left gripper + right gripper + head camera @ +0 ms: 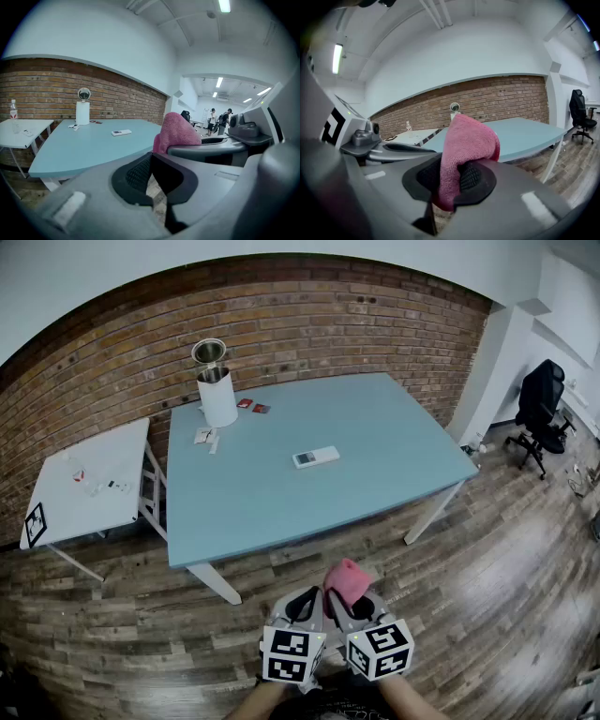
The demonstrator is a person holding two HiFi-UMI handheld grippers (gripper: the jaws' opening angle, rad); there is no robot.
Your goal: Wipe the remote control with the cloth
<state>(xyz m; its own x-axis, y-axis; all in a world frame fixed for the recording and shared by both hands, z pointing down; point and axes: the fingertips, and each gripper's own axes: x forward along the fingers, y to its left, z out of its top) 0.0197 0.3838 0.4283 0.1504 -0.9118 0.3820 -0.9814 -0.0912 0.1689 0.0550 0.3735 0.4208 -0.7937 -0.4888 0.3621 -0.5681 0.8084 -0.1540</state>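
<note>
1. Table: smooth, pale-blue, rectangular top.
2. Cloth: pink and fuzzy, folded into a rounded hump.
3. Remote: slim white bar lying flat near the table's middle, well apart from the cloth.
4. Right gripper: jaws clamped on the cloth, held off the table's near edge.
5. Left gripper: jaws closed together with nothing between them, just beside the right gripper.

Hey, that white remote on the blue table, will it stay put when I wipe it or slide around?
The remote control lies flat and looks slim, so it's probably light and won't roll. On the smooth blue table it may well slide when the pink cloth rubs it.
</note>
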